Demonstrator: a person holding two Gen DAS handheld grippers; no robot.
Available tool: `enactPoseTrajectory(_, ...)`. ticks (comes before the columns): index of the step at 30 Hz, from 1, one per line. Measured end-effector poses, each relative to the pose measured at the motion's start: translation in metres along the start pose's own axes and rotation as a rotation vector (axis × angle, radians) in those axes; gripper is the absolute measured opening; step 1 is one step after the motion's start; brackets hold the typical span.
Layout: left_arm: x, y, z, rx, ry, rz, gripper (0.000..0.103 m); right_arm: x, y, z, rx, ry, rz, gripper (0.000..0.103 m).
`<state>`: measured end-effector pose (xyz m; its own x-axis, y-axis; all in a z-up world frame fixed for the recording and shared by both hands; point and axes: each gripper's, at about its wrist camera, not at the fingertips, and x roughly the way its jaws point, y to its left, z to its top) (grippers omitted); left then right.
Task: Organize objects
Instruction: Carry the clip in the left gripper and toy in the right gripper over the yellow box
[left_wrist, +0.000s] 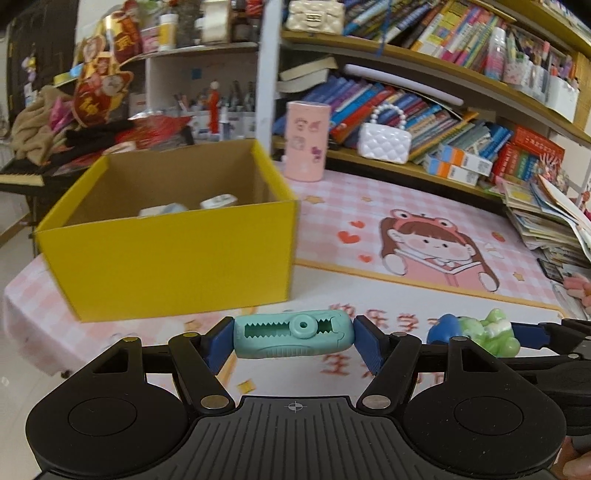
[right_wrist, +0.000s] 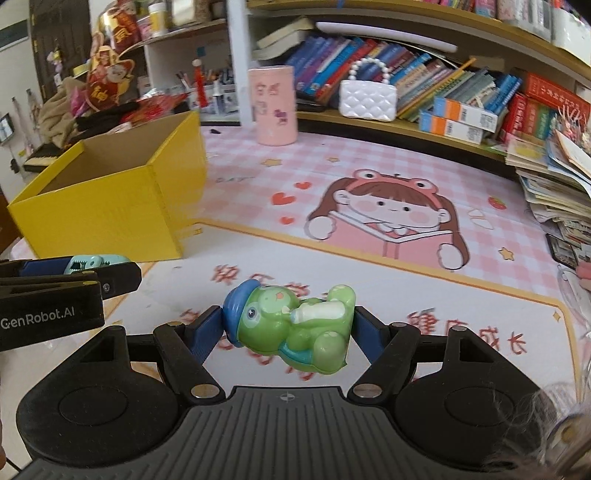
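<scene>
My left gripper (left_wrist: 294, 338) is shut on a teal toothed plastic clip (left_wrist: 293, 334), held sideways above the desk in front of the yellow cardboard box (left_wrist: 166, 258). The box is open and holds two pale items (left_wrist: 218, 201). My right gripper (right_wrist: 289, 330) is shut on a green frog toy (right_wrist: 295, 328) with a blue cap and a white bottle, held above the mat. The frog also shows in the left wrist view (left_wrist: 491, 332). The left gripper and clip show at the left of the right wrist view (right_wrist: 88, 264).
A pink cartoon desk mat (right_wrist: 369, 177) covers the desk. A pink cylinder holder (right_wrist: 275, 105) and a white quilted purse (right_wrist: 367, 99) stand at the back below shelves of books (left_wrist: 424, 110). A stack of booklets (right_wrist: 554, 192) lies at the right edge.
</scene>
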<state>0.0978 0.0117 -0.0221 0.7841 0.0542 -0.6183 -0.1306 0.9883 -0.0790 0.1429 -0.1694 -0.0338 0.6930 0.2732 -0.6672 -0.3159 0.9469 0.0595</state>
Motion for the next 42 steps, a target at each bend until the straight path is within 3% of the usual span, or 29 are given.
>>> enactPoseTrajectory(26,-0.07,0.104,-0.035,-0.044,-0.047,0.045,0.069,-0.037,0.121,-0.032,-0.071,-0.031,0.033,0.073)
enactPoseTrajectory(33,-0.077,0.12,-0.027,-0.039,-0.089,0.046,0.069,-0.037,0.138,-0.028,-0.078,-0.048,0.031,0.073)
enactPoseTrajectory(42,-0.069,0.132,0.005,-0.08,-0.149,0.055,0.069,-0.033,0.145,0.004,-0.099,-0.099,0.058,0.073)
